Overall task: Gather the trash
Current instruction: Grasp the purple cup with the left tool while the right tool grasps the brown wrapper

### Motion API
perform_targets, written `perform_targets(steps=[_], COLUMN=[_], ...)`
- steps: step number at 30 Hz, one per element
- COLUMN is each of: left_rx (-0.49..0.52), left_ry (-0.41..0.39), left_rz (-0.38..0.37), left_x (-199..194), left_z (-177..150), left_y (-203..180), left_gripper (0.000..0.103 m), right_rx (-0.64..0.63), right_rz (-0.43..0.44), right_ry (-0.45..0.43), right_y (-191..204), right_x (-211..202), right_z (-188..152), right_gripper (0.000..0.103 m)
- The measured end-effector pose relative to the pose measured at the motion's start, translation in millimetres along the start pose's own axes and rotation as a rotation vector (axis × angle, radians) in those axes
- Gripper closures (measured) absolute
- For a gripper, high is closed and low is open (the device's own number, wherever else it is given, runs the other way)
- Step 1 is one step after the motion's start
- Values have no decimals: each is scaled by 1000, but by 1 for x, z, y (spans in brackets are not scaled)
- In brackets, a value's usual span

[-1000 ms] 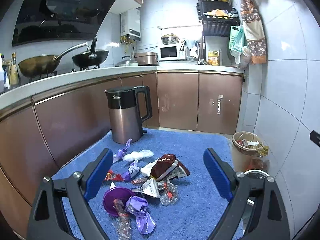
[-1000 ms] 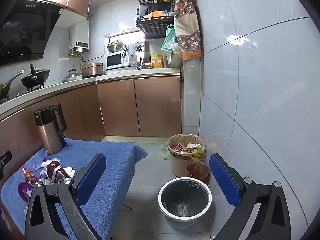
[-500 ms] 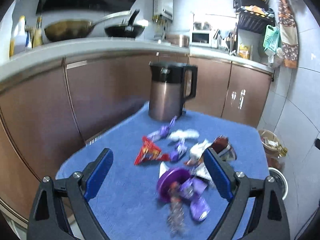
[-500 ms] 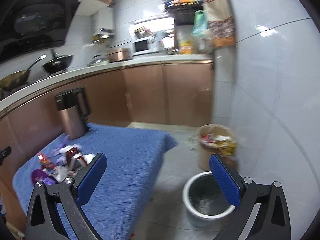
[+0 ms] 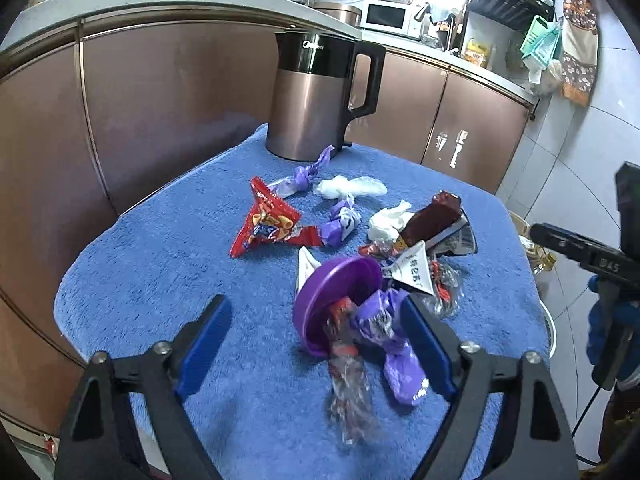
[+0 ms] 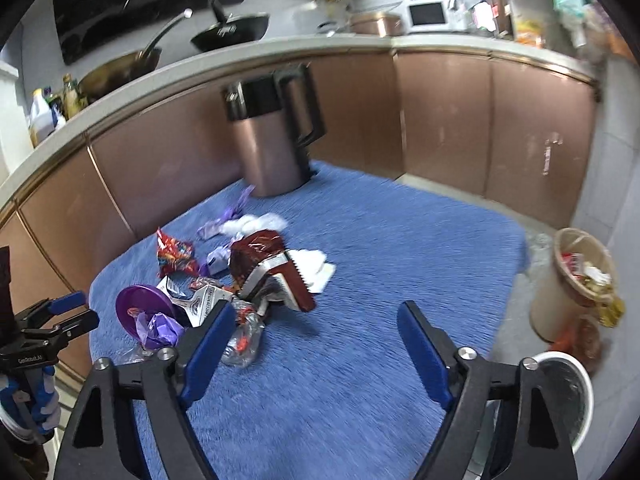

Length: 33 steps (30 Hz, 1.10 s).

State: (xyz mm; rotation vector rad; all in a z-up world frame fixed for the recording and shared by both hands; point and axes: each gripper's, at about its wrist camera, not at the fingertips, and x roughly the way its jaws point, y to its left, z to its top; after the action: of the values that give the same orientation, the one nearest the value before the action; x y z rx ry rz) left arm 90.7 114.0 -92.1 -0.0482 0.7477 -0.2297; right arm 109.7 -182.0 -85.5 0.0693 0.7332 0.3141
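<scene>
Your left gripper [image 5: 316, 344] and right gripper [image 6: 312, 344], both spread but just narrowing, grip nothing. Wrappers [image 5: 276, 220] lie at twelve o'clock; bare blue cloth [image 6: 380, 220] reaches the table's one o'clock edge.

Blue towel-covered table [image 5: 168, 264] bearing kettle [image 5: 316, 100], purple lid [image 5: 336, 300], scattered wrappers [image 5: 268, 224].

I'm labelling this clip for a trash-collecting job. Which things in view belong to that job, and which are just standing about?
Belong to the job:
- red snack wrapper
- purple wrappers
- white tissue
- brown foil bag
- purple lid
- white bin on the floor
- tan bin, already holding rubbish

Just standing about:
- kettle
- microwave
- pans
- blue cloth
</scene>
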Motion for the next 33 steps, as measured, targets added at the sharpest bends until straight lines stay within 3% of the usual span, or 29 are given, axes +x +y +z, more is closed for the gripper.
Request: perform_targets(steps=[7,10,12,15,16,19,33], left_rx=[45,38,26,14,10,7,-44], left_ry=[51,82,95,94,90,68,-52], left_rz=[-38,-74,-94,-109,-116,-117,4], left_x=[32,43,46,42,40,31,-14], left_z=[14,15,14,14,14,17,42], left_y=[-3,-1,1,2,2,0,-6], left_gripper=[50,66,80,88,89,92,92], right_rx=[-31,-42,-49,-45,-45,-48,19], right_rz=[73,108,125,167,176,196,243], right_ry=[67,96,113,142,149,147,-64], right_y=[5,7,9,10,10,10,0], right_x=[52,70,81,94,98,98,24], right_z=[18,24,27,28,28,26,31], right_gripper=[28,29,34,53,64,74,78])
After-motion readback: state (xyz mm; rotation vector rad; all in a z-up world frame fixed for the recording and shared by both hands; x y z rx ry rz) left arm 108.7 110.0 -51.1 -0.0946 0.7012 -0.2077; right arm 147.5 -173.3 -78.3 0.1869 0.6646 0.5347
